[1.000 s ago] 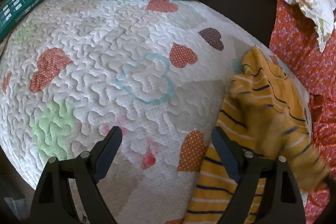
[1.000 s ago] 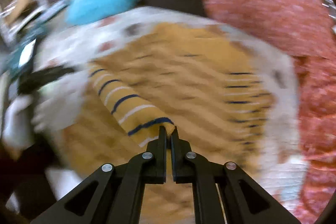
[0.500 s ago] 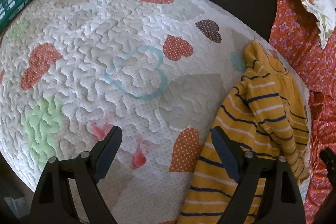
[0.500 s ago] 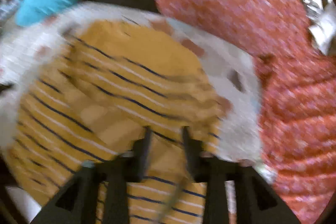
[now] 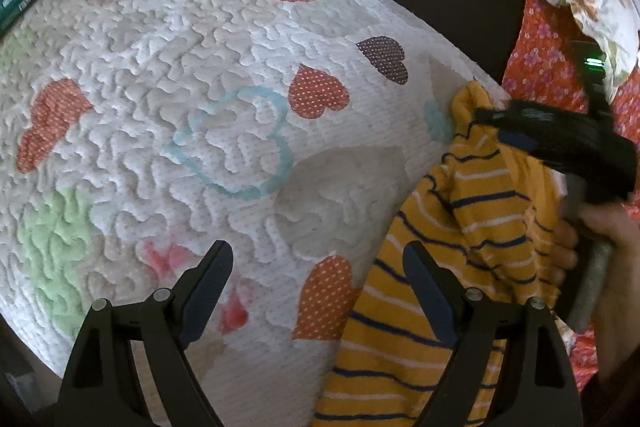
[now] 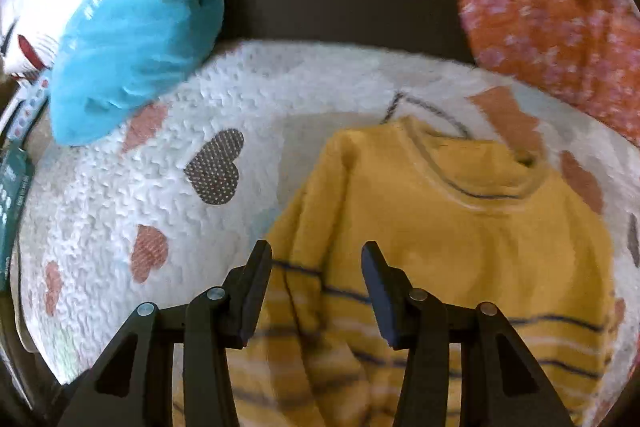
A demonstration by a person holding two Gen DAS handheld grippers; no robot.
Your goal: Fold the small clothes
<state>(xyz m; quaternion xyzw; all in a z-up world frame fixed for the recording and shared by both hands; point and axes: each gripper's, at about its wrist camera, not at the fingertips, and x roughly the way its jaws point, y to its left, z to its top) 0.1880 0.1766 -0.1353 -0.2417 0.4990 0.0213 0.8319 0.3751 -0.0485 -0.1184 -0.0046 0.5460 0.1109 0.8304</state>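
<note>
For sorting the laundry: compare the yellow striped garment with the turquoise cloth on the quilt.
The yellow striped garment carries navy and white stripes; the turquoise cloth is one plain colour. The garment lies spread flat on the near right part of the heart quilt, while the cloth sits bunched in a mound at its far edge. The right tongs hover open over the garment; nothing is near the cloth. Both are soft fabric resting on the quilt.

The right tool point(image 6: 316, 287) is hovering over a yellow striped top point(image 6: 460, 227), its jaws apart after just opening, nothing pinched between them. The top is lying on a heart-print quilt point(image 6: 160, 195), near a blue cushion point(image 6: 132, 39).
</note>
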